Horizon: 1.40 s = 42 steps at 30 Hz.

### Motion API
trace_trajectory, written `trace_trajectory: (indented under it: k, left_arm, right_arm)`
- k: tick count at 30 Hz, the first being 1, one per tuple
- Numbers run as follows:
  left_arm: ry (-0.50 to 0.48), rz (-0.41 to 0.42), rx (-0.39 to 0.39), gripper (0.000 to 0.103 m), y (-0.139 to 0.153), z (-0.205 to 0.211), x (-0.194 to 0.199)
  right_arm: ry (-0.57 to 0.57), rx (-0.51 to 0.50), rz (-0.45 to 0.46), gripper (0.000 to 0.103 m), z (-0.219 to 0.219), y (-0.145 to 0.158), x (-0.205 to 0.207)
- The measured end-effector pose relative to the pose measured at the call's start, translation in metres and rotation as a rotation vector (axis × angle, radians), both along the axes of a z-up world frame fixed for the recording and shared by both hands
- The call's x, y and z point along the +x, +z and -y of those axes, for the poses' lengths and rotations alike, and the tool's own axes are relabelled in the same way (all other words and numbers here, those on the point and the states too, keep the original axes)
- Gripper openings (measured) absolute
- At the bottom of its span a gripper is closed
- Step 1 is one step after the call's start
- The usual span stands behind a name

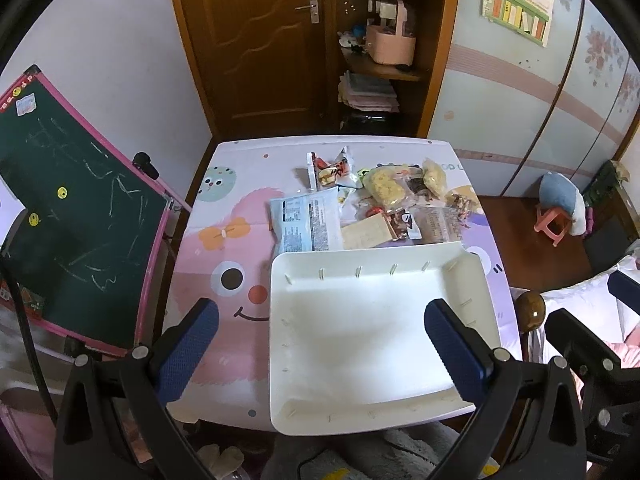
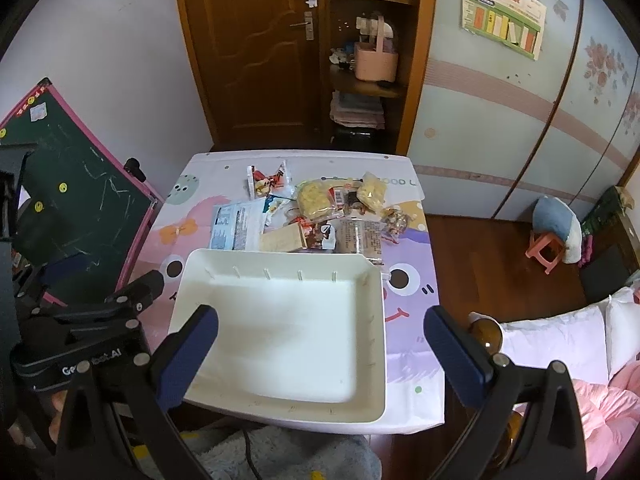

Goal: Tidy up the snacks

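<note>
A green chalkboard point(image 1: 76, 216) with a pink frame leans at the left. Behind the table stands a brown wooden door point(image 1: 256, 40), and beside it open shelves hold a pink basket point(image 1: 390, 46). A poster point(image 1: 516, 2) hangs on the wardrobe. A pink stool point(image 1: 554, 226) sits on the floor.

Dim, soft indoor light with a cool cast. The white tray point(image 1: 376, 320) is brightest, lightly shadowed inside. Heavy fisheye bending and black corners; slight softness in both views, no glare.
</note>
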<state>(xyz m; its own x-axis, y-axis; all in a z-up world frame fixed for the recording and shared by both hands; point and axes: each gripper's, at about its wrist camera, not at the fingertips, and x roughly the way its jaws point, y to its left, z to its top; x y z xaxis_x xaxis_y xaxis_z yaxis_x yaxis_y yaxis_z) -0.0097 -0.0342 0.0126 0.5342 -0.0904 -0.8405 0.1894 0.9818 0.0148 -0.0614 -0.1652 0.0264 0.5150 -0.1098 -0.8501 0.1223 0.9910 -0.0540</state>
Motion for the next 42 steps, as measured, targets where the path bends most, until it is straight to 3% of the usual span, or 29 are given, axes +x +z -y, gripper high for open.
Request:
trace_trajectory:
  k: [42]
  left_arm:
    - [-0.051,0.020,-0.023,0.099,0.0031,0.0088,0.0015]
  right_arm:
    - [-0.016,0.015,0.013,0.103,0.0079,-0.0023,0.0003]
